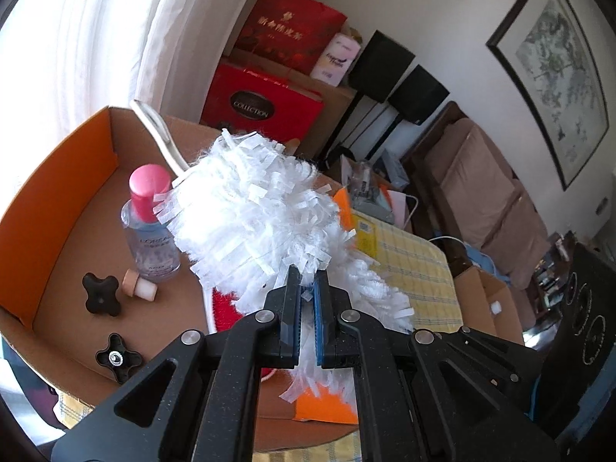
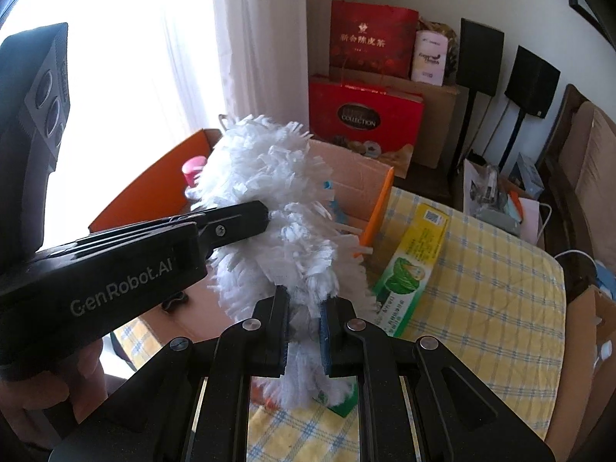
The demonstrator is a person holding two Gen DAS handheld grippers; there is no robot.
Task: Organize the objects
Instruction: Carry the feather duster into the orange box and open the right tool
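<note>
A fluffy white duster (image 1: 250, 215) with a cream handle (image 1: 154, 131) hangs over an open cardboard box (image 1: 50, 208). My left gripper (image 1: 306, 292) is shut on the duster's lower fringe. My right gripper (image 2: 304, 300) is shut on the same duster (image 2: 269, 200) near its other end. In the right wrist view the left gripper (image 2: 265, 211) reaches in from the left and bites the duster's side. Inside the box stand a clear bottle with a pink cap (image 1: 150, 223), a small cork stopper (image 1: 139, 285) and two black knobs (image 1: 101, 293).
The box sits on a yellow checked tablecloth (image 2: 481, 269). A green and yellow carton (image 2: 412, 265) lies right of the box. Red gift bags (image 2: 365, 115), black speakers (image 2: 481, 57) and a sofa (image 1: 489, 200) stand behind. A red item (image 1: 223, 308) lies under the duster.
</note>
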